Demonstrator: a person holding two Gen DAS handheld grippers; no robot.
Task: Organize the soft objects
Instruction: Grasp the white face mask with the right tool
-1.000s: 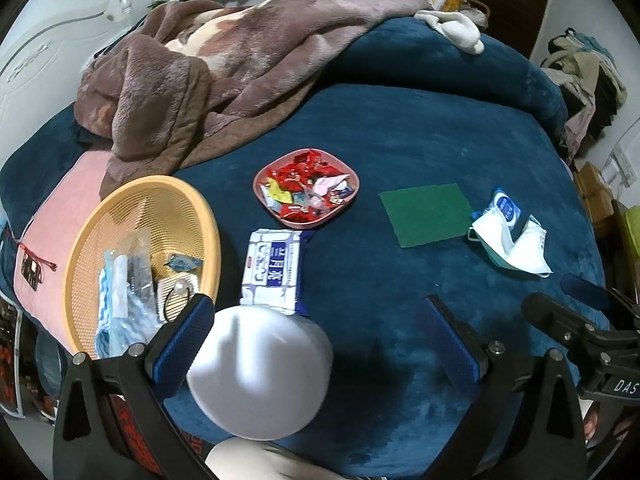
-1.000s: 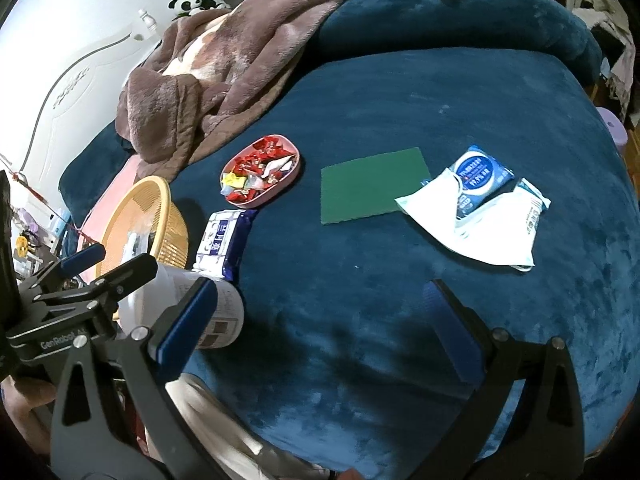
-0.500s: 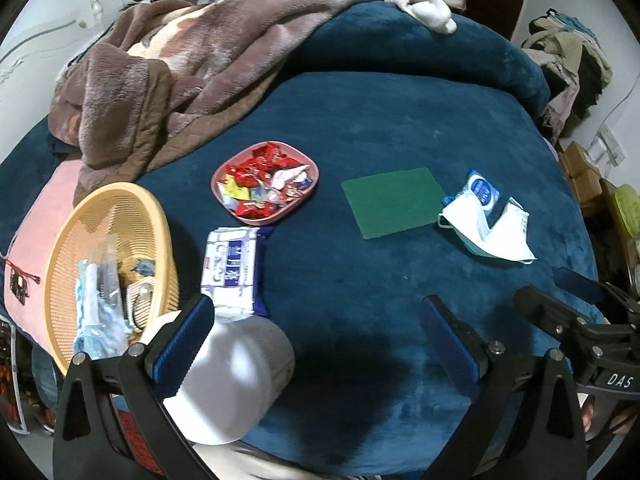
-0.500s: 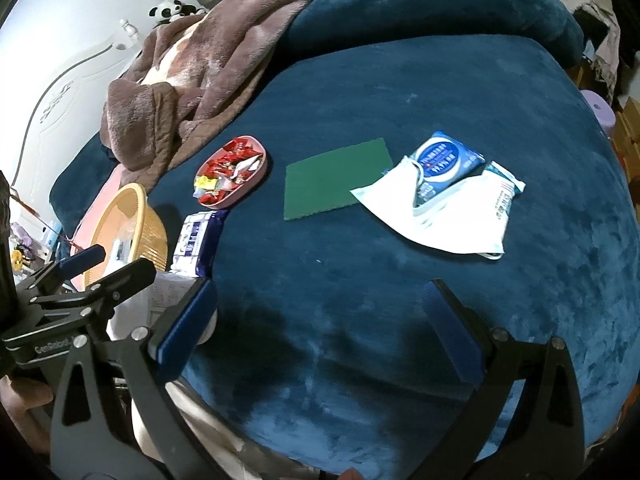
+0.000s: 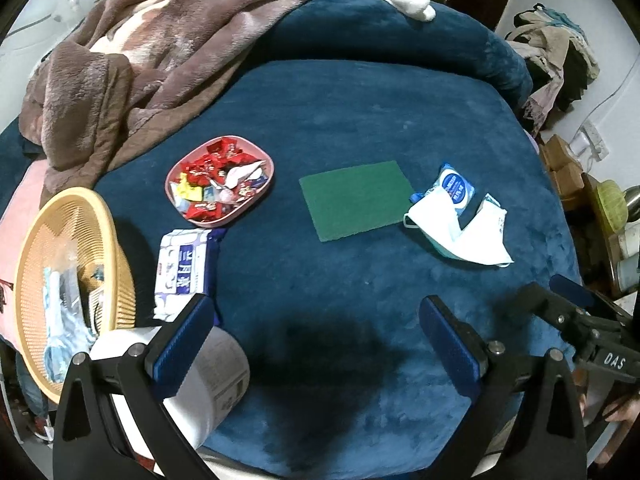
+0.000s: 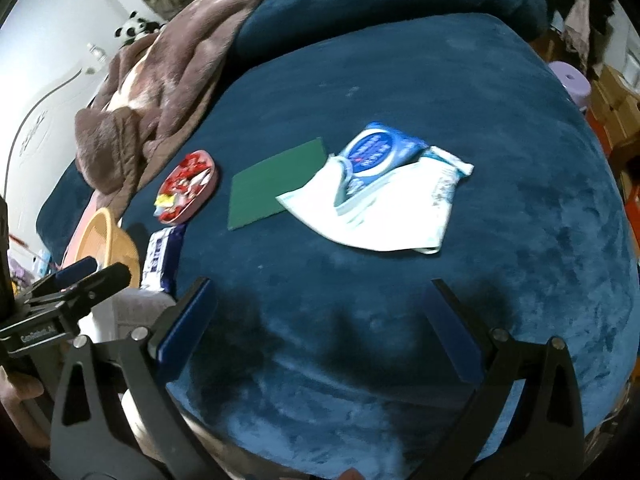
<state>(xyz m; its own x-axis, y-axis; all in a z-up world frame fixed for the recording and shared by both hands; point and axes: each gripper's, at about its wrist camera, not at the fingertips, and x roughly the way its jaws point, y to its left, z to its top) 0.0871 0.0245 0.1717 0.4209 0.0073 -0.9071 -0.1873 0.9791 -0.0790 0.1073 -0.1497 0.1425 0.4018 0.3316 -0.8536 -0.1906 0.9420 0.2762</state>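
On the blue bed lie a green cloth square (image 5: 356, 199) (image 6: 276, 187), a white face mask (image 5: 460, 232) (image 6: 380, 216) with a blue wipes pack (image 5: 456, 187) (image 6: 380, 148) tucked against it, and a white-and-blue tissue pack (image 5: 182, 268) (image 6: 162, 254). A yellow woven basket (image 5: 28, 264) (image 6: 104, 236) at the left holds several small items. My left gripper (image 5: 316, 336) is open and empty over the near bed. My right gripper (image 6: 320, 316) is open and empty, short of the mask.
A pink dish of wrapped candies (image 5: 220, 180) (image 6: 186, 188) sits left of the green cloth. A white cylinder container (image 5: 212, 376) lies at the near left edge. A brown blanket (image 5: 132, 68) is heaped at the back left. Cluttered shelves (image 5: 600, 208) stand right of the bed.
Both grippers have drawn back and swung right across the bed. The mask and wipes pack now sit nearer the middle of the right wrist view. Nothing was grasped.
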